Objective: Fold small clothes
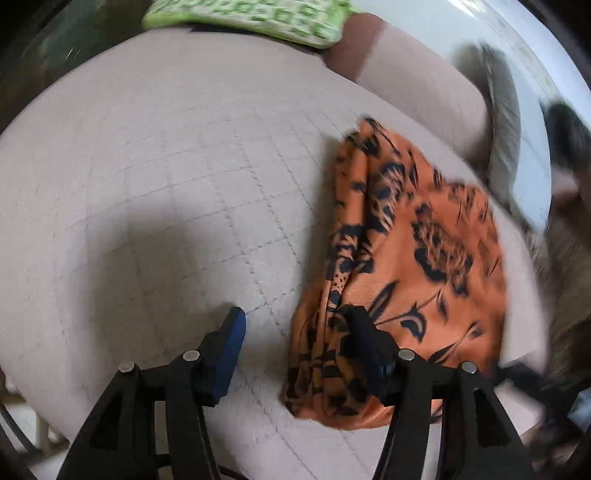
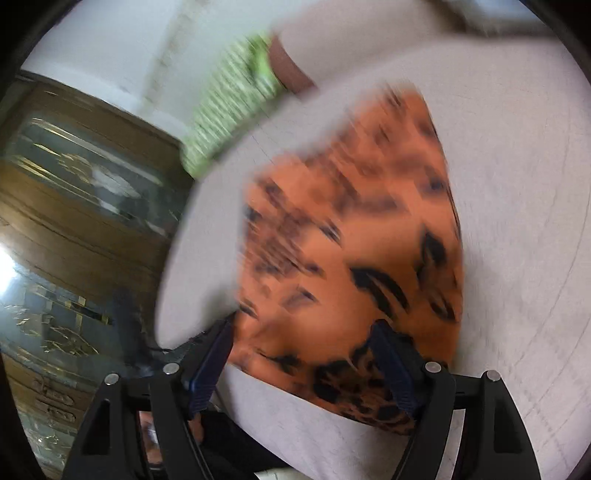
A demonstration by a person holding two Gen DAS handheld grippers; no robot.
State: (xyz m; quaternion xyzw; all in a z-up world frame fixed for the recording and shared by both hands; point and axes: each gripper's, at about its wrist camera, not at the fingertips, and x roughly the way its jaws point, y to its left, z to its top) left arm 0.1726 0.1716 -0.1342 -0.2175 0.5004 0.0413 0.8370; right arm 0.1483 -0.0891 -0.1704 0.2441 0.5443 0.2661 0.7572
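Nearest in the left wrist view, the left gripper point(image 1: 295, 325) stands with its two blue-padded fingers point(image 1: 231, 339) spread apart and nothing between them. One finger is over the bare surface, and the other finger is over the near edge of the cloth; whether it touches the cloth I cannot tell. Just beyond lies one orange garment with a black floral and animal print point(image 1: 399, 266). It rests in a loosely folded heap on the pale quilted cushion with stitched squares point(image 1: 166, 177), toward the right side of that view, with some gathered folds along its left edge. Only one such garment is visible. Farther back, at the far edge of the cushion, there is one green and white patterned textile point(image 1: 251, 18).

From the right wrist view, the right gripper point(image 2: 303, 339) is also released: its two fingers point(image 2: 212, 363) stand wide apart and grasp nothing. One finger is at the edge of the cushion and the other is over the near corner of the same orange garment, but the picture is much blurred, so contact is not clear. Beyond the garment the green and white textile appears again. At the left of that view stands one brown wooden cabinet with glass panels point(image 2: 85, 177), well apart from the cushion.
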